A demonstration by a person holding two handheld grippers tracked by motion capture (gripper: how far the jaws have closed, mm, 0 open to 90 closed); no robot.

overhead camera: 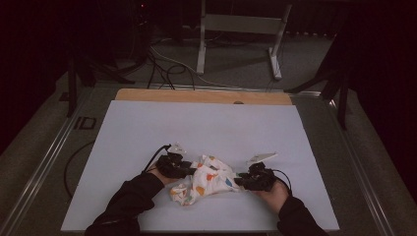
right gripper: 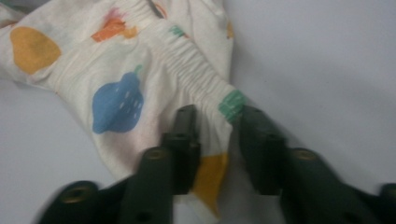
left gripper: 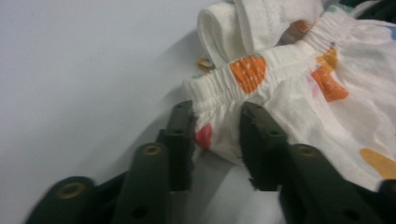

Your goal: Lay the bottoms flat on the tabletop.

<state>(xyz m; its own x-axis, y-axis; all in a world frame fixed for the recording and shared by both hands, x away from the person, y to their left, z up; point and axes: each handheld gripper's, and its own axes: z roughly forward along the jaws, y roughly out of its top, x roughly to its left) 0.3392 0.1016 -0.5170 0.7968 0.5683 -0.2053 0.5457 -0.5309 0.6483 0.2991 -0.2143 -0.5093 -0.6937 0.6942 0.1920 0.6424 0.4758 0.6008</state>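
Cloth is what I'm working with: small white shorts printed with coloured fruit, lying crumpled near my edge of the white table, between my two hands. My left gripper has its jaws narrowed around the gathered elastic waistband, with a fold of fabric between the fingers; whether the pads truly press it I cannot tell, since a gap shows beside the cloth. My right gripper sits likewise at the other end of the waistband, jaws partly closed, fabric bunched between them.

My worry is a shallow bite. If I have only the edge fold, lifting could let the elastic slide out of one side and leave the shorts dangling. Pinching both layers would keep the waist from opening. Uneven pulling could twist the garment.
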